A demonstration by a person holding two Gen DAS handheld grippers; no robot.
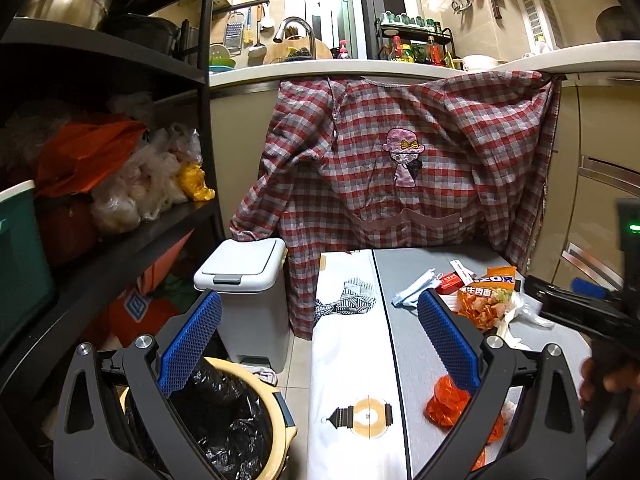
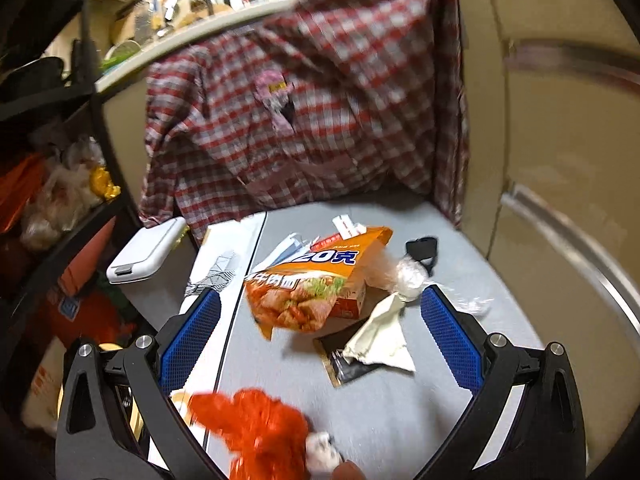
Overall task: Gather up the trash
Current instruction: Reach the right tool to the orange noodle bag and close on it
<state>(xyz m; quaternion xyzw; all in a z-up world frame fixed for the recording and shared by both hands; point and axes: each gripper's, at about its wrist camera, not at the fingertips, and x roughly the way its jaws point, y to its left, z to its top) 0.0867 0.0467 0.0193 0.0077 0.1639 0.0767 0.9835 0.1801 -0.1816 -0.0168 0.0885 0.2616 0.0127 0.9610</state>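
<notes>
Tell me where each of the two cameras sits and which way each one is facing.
Left wrist: on the left gripper, jaws open, facing the plaid apron, above the lined bin and table edge; the right gripper and fingers show at its right.
Right wrist: on the right gripper, jaws open, angled down at the table trash, the orange snack bag; a fingertip shows at the bottom.
Shared: apron, snack bag, orange plastic bag, white lidded bin.

We see a grey counter (image 2: 400, 412) carrying an orange snack bag (image 2: 316, 284) at centre, an orange plastic bag (image 2: 260, 428) at six o'clock, and crumpled paper (image 2: 380, 340) beside it.
</notes>
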